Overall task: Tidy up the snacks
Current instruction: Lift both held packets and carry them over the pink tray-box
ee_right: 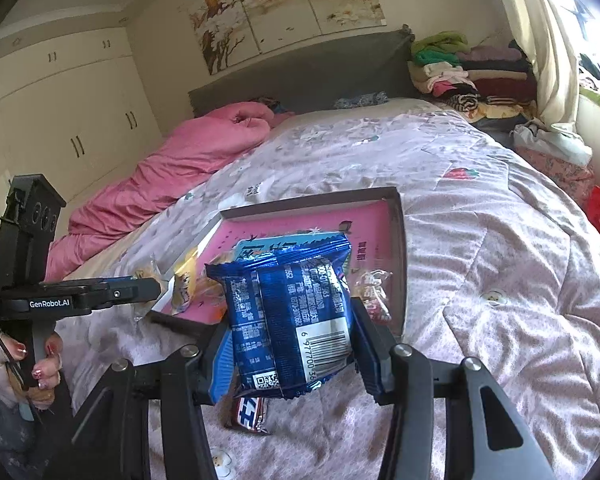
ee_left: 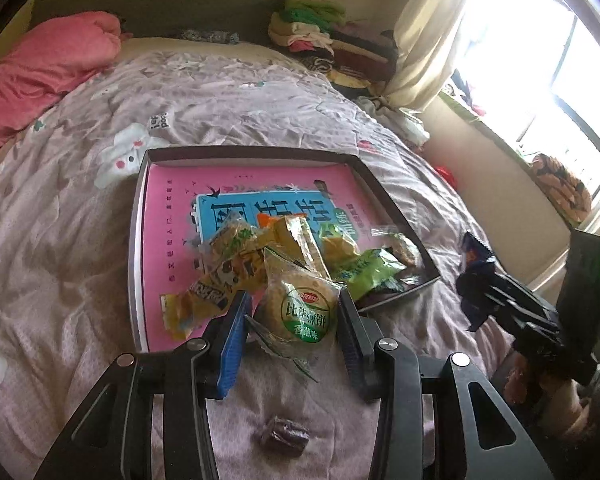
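A shallow box (ee_left: 140,216) with a pink printed bottom lies on the bed and holds several yellow and green snack packets (ee_left: 284,248). My left gripper (ee_left: 294,316) is shut on a round cracker packet with a green label (ee_left: 300,308), just above the box's near edge. My right gripper (ee_right: 290,340) is shut on a blue snack packet (ee_right: 288,316) with a barcode, held above the bed in front of the box (ee_right: 398,248). The right gripper also shows at the right of the left wrist view (ee_left: 476,280).
A dark wrapped candy (ee_left: 284,436) lies on the quilt below my left gripper. A dark snack bar (ee_right: 252,412) lies on the quilt under the blue packet. A pink duvet (ee_right: 172,164) is at the bed's head, folded clothes (ee_right: 472,76) by the window.
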The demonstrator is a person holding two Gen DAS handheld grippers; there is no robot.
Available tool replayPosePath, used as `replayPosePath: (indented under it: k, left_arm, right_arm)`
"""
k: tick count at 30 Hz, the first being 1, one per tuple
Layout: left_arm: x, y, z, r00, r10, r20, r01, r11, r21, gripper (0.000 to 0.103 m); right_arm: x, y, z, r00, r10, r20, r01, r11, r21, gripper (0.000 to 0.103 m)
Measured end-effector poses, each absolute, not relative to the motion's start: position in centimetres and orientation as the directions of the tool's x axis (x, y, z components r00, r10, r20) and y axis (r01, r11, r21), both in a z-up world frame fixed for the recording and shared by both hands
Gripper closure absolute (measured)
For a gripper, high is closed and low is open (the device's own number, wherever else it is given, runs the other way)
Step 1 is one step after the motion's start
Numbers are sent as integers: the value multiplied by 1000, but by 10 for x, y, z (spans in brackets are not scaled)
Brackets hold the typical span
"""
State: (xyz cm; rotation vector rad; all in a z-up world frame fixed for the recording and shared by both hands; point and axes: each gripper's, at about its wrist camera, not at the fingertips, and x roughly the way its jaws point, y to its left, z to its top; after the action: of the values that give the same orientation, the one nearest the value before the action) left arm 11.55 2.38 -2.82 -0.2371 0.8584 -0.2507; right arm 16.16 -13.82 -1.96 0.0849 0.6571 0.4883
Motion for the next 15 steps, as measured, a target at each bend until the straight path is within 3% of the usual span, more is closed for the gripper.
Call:
replayPosePath:
  k: [15]
  left_arm:
    - [136,13,-43,623,-262,-737,109,962,-250,59]
  right_arm:
    - [172,-149,-16,729,404,-553,-344,914,215,52]
